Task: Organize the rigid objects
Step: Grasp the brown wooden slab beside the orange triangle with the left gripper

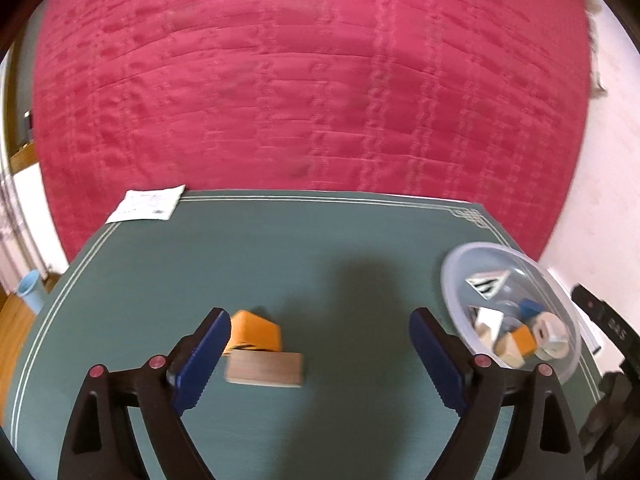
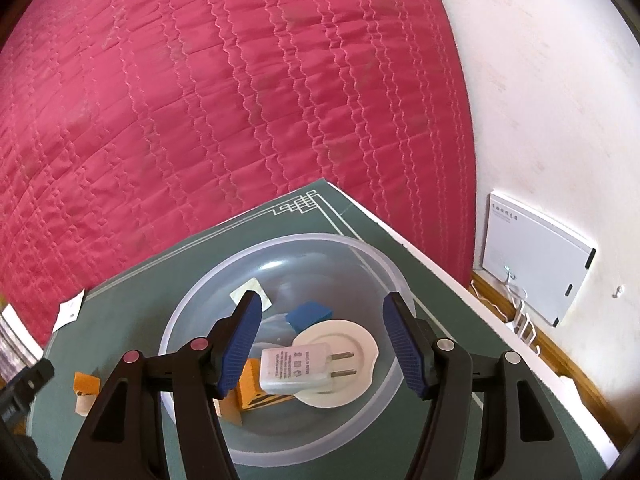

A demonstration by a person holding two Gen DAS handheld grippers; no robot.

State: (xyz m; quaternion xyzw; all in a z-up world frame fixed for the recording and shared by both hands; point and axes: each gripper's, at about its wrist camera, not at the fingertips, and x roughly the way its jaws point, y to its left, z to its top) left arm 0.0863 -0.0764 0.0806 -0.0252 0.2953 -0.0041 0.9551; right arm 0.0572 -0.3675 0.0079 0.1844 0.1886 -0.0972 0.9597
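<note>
A clear plastic bowl point(image 2: 200, 320) stands on the green table mat point(image 1: 280, 248). In it lie a white plug adapter point(image 2: 294, 368), a white round disc point(image 2: 352, 336), a blue block point(image 2: 310, 314) and an orange block point(image 2: 250, 384). My right gripper point(image 2: 322, 342) is open above the bowl, with the adapter between its jaws but not gripped. My left gripper point(image 1: 320, 356) is open over the mat. An orange block point(image 1: 256, 330) and a tan wooden block point(image 1: 264, 368) lie just inside its left finger. The bowl point(image 1: 456, 276) is to its right.
A white paper slip point(image 1: 148, 204) lies at the mat's far left corner. A red quilted bed point(image 1: 312, 80) lies beyond the table. A light blue cup point(image 1: 30, 290) stands left of the table. A white box point(image 2: 532, 256) leans on the wall at right.
</note>
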